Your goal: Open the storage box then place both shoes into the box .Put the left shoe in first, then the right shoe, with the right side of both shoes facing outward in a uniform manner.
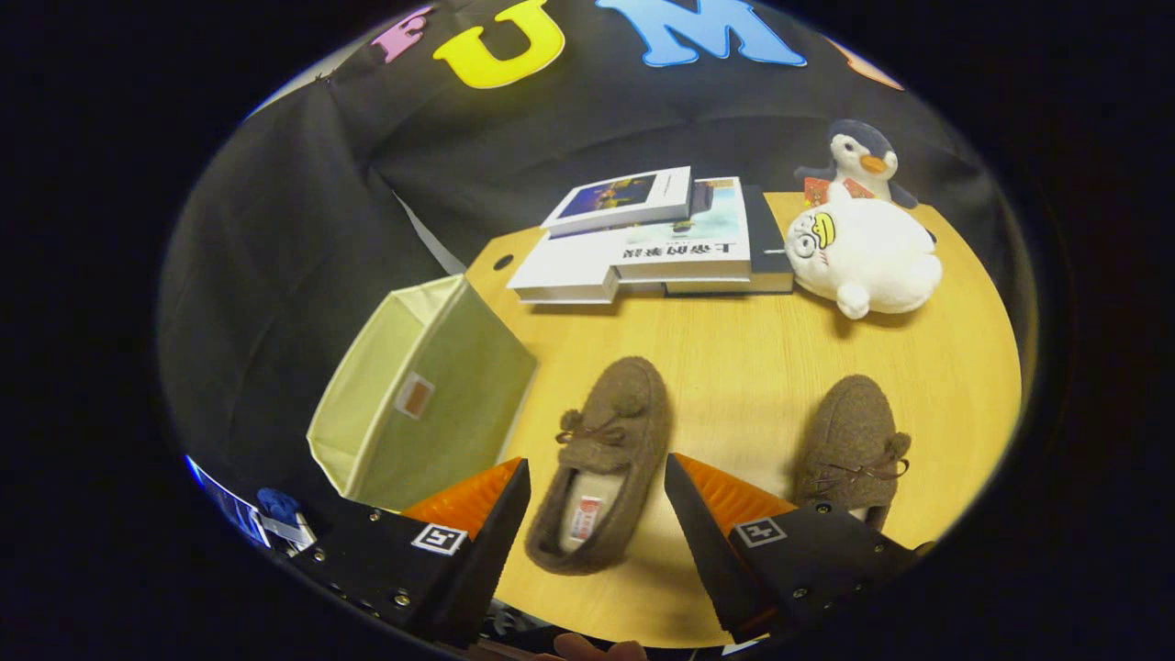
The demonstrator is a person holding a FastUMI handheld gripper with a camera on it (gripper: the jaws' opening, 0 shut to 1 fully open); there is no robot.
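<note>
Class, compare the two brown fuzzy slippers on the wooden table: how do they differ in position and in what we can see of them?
The brown fuzzy slipper between the fingers lies inside the open tool, untouched; the other brown slipper lies outside the right finger. The first shows its pale lining; the second's heel is hidden behind that finger. Both share bows and toes pointing toward the books.

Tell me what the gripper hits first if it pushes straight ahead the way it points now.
Probably the brown slipper lying between the open gripper fingers on the table. Farther along that line sit the books, though depth is hard to judge here.
</note>
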